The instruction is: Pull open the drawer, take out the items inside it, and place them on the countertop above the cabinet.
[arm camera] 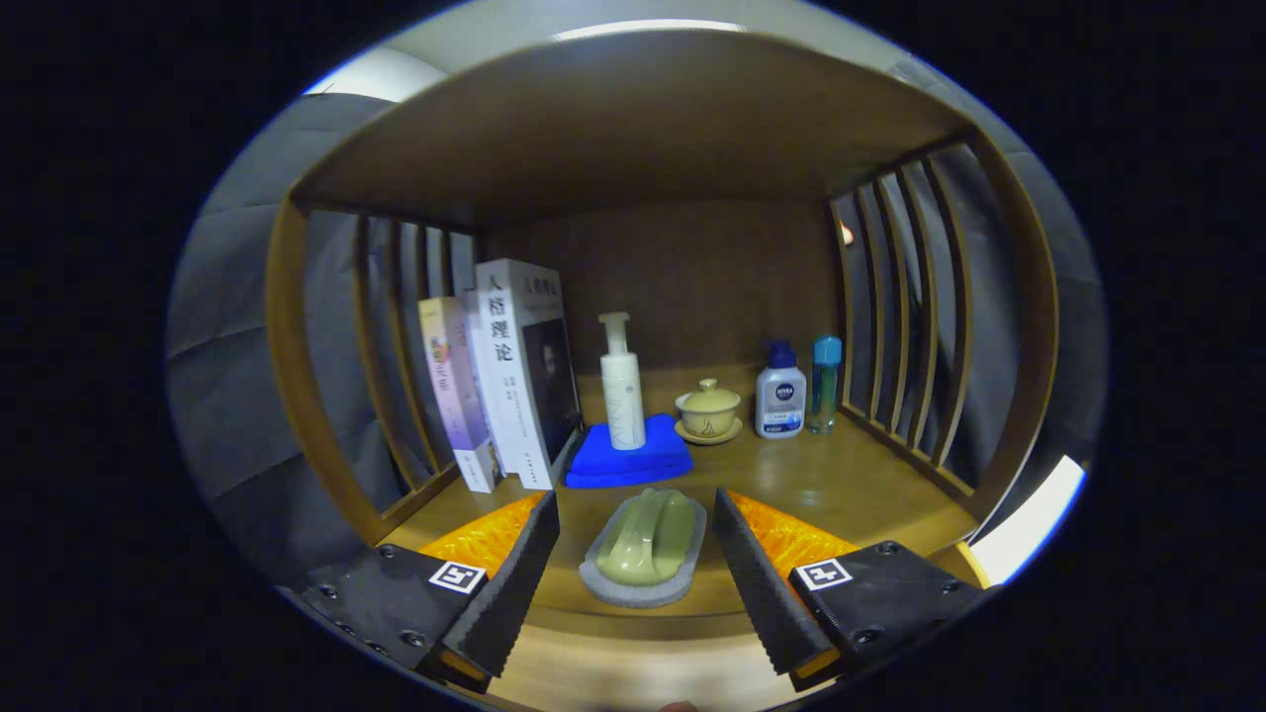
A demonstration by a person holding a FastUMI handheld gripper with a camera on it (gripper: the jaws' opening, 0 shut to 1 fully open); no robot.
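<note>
The claw (pixel 638 578) is open, with its two fingers (pixel 519 574) spread wide and nothing pressed between them. Between the fingers, but touching neither, a green soap-like piece (pixel 648 534) lies on a grey oval dish (pixel 633 588). The dish rests on the wooden desk (pixel 841 485) near its front edge. I cannot tell from here where the drawer is.

Just beyond the dish lies a folded blue cloth (pixel 623 460), and a white pump bottle (pixel 621 391) stands upright on it. To the left of the cloth, three books (pixel 504 381) stand upright and lean toward the slatted side wall (pixel 386 346). To the right of the pump bottle there is a yellow lidded cup (pixel 708 405) on its saucer. Further right a white bottle with blue cap (pixel 780 393) stands just beside a thin blue-green bottle (pixel 824 384), near the right slatted wall. Behind all of them is the dark wooden back panel (pixel 702 277), under a wooden top board (pixel 633 119).
</note>
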